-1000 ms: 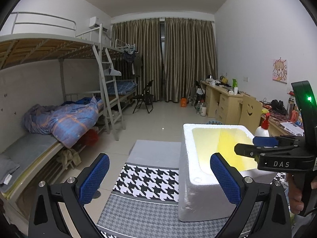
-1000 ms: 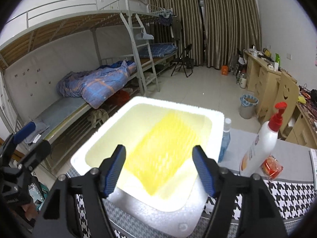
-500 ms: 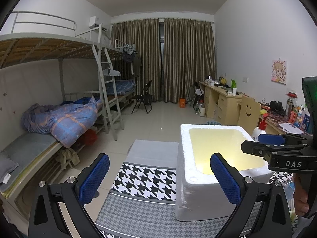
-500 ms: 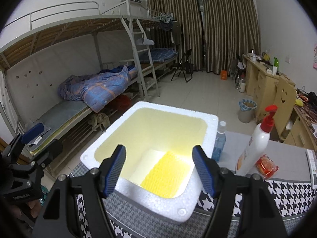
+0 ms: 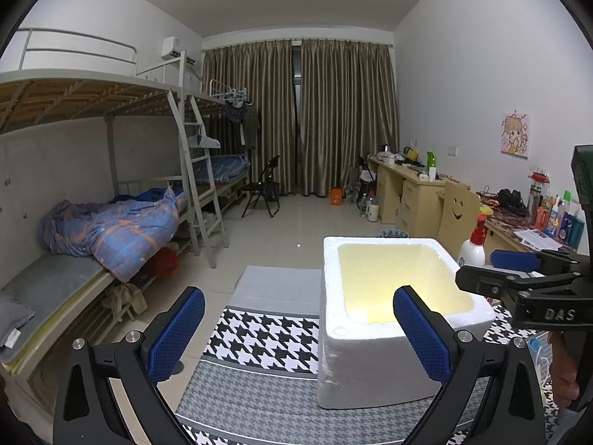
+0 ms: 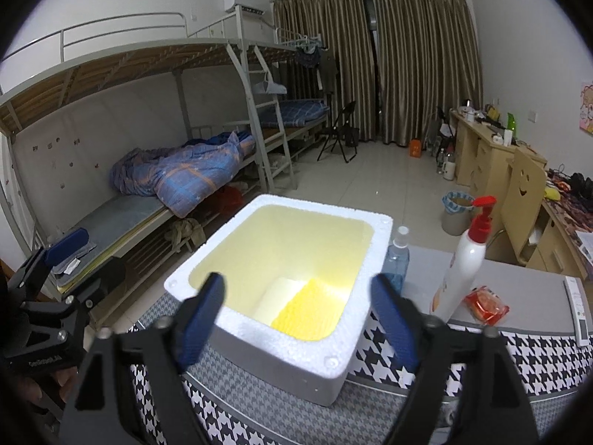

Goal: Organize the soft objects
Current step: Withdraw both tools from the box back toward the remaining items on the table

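Observation:
A white foam box [image 6: 333,215] stands on a table under a houndstooth cloth [image 6: 537,356]. On the box floor lies a yellow textured soft piece [image 6: 311,311] beside a white piece [image 6: 276,296]. My right gripper [image 6: 298,319] hovers over the box's near rim; its jaws are opening and nothing is between them. In the left wrist view the box [image 5: 355,371] sits at lower right. My left gripper [image 5: 300,333] is open and empty beside the box's left wall. The right gripper [image 5: 481,270] reaches in from the right above the box.
Behind the box stand a white pump bottle [image 6: 463,270] with a red top and a small blue bottle [image 6: 398,256]. A red packet [image 6: 485,304] and a remote [image 6: 574,307] lie to the right. A bunk bed [image 5: 111,230] stands to the left, desks [image 5: 407,193] to the right.
My right gripper has drawn back and up from inside the box, and its jaws have spread wider. The yellow piece stays on the box floor. The left gripper has barely moved.

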